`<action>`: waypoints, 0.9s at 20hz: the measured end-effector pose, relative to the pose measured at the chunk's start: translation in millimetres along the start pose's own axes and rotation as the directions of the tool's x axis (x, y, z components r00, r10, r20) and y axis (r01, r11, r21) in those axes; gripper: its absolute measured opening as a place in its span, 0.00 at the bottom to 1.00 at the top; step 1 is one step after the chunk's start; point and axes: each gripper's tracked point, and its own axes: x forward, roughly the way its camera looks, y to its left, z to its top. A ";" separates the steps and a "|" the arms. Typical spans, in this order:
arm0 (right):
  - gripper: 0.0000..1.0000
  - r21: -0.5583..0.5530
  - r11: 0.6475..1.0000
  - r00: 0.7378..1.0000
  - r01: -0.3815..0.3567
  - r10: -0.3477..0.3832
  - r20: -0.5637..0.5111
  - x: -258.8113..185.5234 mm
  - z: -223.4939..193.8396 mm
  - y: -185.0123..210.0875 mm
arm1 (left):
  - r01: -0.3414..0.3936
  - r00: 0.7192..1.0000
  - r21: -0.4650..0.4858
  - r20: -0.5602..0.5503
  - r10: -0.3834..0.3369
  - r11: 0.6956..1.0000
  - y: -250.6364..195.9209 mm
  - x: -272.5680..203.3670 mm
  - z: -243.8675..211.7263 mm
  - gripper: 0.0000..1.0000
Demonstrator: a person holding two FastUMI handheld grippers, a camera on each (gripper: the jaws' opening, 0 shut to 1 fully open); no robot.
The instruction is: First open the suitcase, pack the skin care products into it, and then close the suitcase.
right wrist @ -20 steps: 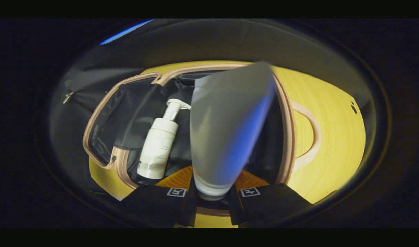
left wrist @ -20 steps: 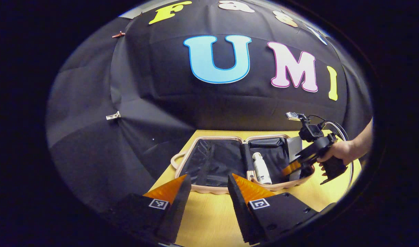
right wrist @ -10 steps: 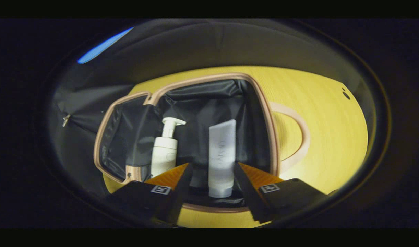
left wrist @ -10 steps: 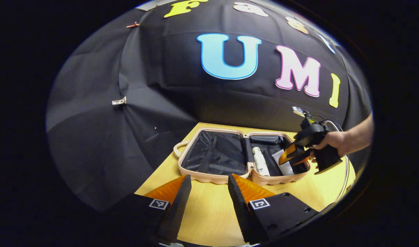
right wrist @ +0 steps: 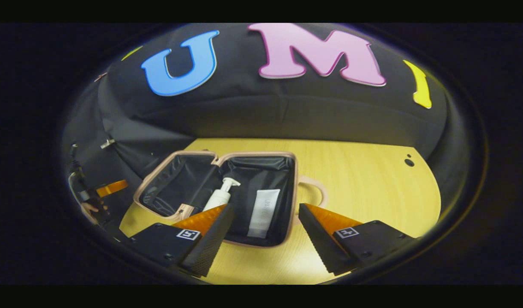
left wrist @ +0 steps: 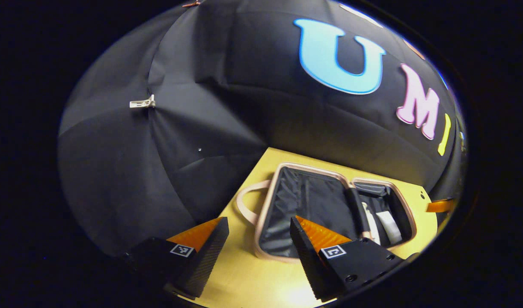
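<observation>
The pink suitcase (right wrist: 253, 153) lies open flat on the wooden table, its black lining showing. In its right half a white pump bottle (right wrist: 218, 199) and a pale tube (right wrist: 263, 211) lie side by side. My right gripper (right wrist: 265, 209) hovers open above the suitcase's near edge, holding nothing. In the left gripper view the suitcase (left wrist: 265, 214) sits just ahead, with the bottle (left wrist: 366, 214) and tube (left wrist: 390, 226) in its far half. My left gripper (left wrist: 257, 220) is open and empty near the suitcase's left handle.
The yellow wooden table (right wrist: 364, 179) has bare room to the right of the suitcase, with a small hole (right wrist: 409, 162) near its far corner. A curved handle (right wrist: 317, 192) juts from the suitcase's right side. Black cloth walls close in behind and to the left.
My right gripper laid the tube in the suitcase beside the bottle, opened, and drew back and up. My left gripper swung left and closer to the suitcase's left half.
</observation>
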 end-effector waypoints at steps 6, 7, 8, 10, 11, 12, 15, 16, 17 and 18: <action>0.98 -0.070 0.995 0.992 0.077 -0.070 0.105 -57.4 2.2 -35.4 | 0.011 0.992 -0.118 -0.126 -0.026 0.993 31.5 93.1 11.5 0.92; 0.98 -0.087 0.992 0.991 0.090 -0.081 0.106 -64.7 -1.8 -42.0 | 0.033 0.988 -0.158 -0.141 -0.055 0.987 27.9 101.9 11.2 0.91; 0.98 -0.097 0.990 0.990 0.103 -0.092 0.104 -71.4 -6.9 -47.4 | 0.023 0.987 -0.194 -0.155 -0.054 0.981 31.5 109.4 11.2 0.91; 0.98 -0.115 0.987 0.992 0.110 -0.102 0.074 -76.3 -22.1 -56.1 | 0.008 0.982 -0.242 -0.179 -0.053 0.970 35.8 126.7 3.3 0.87; 1.00 -0.119 0.986 0.993 0.113 -0.107 0.057 -76.7 -27.6 -60.2 | 0.002 0.980 -0.248 -0.194 -0.051 0.969 37.9 130.8 0.0 0.87; 0.98 -0.112 0.987 0.993 0.113 -0.108 0.051 -77.0 -28.7 -61.3 | -0.015 0.975 -0.238 -0.220 -0.039 0.971 41.1 133.8 -6.5 0.86; 0.98 -0.096 0.988 0.992 0.118 -0.113 0.055 -76.1 -27.8 -63.4 | -0.058 0.952 -0.198 -0.305 -0.006 0.978 45.8 139.4 -30.6 0.81; 0.98 -0.100 0.988 0.992 0.120 -0.115 0.058 -76.2 -28.0 -64.0 | -0.057 0.951 -0.205 -0.309 -0.009 0.977 43.4 140.8 -31.4 0.80; 0.98 -0.102 0.987 0.992 0.121 -0.115 0.058 -74.8 -28.5 -64.3 | -0.070 0.950 -0.192 -0.311 0.006 0.979 45.8 143.5 -33.6 0.77; 0.98 -0.100 0.988 0.992 0.116 -0.111 0.054 -74.2 -30.1 -63.7 | -0.084 0.947 -0.172 -0.321 0.025 0.982 47.5 146.3 -35.7 0.75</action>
